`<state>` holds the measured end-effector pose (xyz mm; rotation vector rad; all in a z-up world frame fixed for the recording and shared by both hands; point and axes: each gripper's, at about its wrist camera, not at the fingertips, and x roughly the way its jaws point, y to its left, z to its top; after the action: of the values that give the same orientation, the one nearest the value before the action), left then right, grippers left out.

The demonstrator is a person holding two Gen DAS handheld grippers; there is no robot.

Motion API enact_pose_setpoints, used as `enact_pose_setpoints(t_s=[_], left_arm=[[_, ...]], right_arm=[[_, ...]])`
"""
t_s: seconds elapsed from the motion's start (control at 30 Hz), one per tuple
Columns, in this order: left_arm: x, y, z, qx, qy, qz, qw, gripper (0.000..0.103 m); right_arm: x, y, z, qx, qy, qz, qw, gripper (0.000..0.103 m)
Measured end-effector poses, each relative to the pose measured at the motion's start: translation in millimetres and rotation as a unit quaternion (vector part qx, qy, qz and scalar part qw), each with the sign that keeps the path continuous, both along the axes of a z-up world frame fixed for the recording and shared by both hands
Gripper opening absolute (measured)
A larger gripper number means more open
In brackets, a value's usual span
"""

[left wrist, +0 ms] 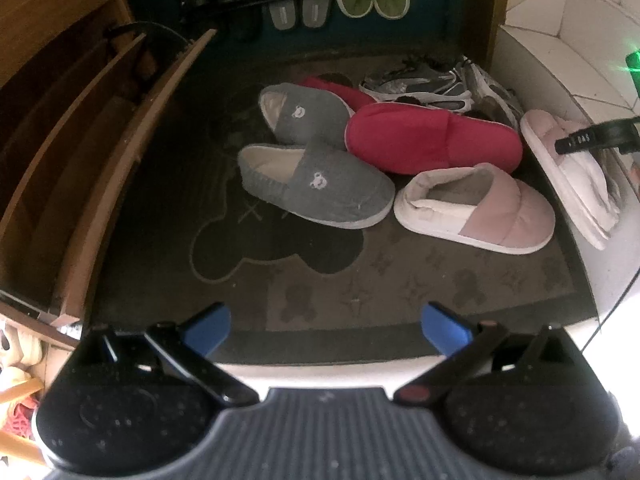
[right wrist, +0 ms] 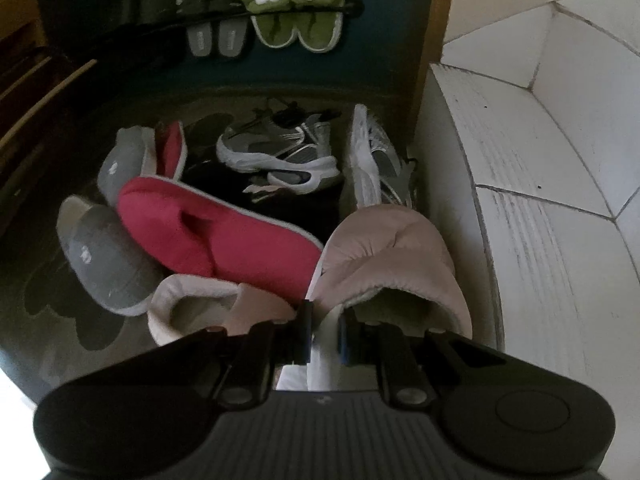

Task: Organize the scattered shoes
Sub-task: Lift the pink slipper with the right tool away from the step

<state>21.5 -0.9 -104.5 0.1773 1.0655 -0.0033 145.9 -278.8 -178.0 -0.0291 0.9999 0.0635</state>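
Right gripper (right wrist: 325, 338) is pinched tight on the pink slipper's (right wrist: 394, 256) heel edge so it dangles clear of the pile. Left gripper (left wrist: 326, 330) hangs wide open over the mat (left wrist: 360, 300), holding nothing, probably free for its mate (left wrist: 480, 210).

Bare mat (left wrist: 328, 296) extends from 6 o'clock to centre, unobstructed. Slippers and sneakers (left wrist: 424, 86) crowd 12 to 3 o'clock, touching one another. A wooden rack (left wrist: 100, 152) blocks 9 o'clock; a white tiled step (right wrist: 532, 208) blocks 3 o'clock.
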Motion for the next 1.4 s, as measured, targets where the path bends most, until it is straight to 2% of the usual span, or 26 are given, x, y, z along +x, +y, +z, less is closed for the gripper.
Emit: enact_pose_setpoints(t_s=[0.4, 0.87, 1.07, 1.27, 1.4], left_arm=[[-3, -3, 0, 0.006, -0.005, -0.007, 0.9999, 0.102], [-6, -7, 0, 0.011, -0.008, -0.018, 0.9997, 0.102], [-9, -7, -1, 0.013, -0.007, -0.024, 0.9996, 0.102], [-10, -5, -6, 0.013, -0.001, -0.027, 0.9995, 0.102], [-10, -5, -10, 0.012, 0.005, -0.027, 0.9995, 0.102]], right_arm=[[-27, 18, 7, -0.002, 0.0, 0.042, 0.999, 0.012], [-71, 53, 16, -0.01, -0.012, 0.122, 0.992, 0.012], [-82, 71, 29, 0.001, -0.016, 0.166, 0.986, 0.012], [-91, 89, 20, 0.003, -0.004, 0.216, 0.976, 0.012], [-102, 106, 9, -0.013, -0.002, 0.265, 0.964, 0.012]])
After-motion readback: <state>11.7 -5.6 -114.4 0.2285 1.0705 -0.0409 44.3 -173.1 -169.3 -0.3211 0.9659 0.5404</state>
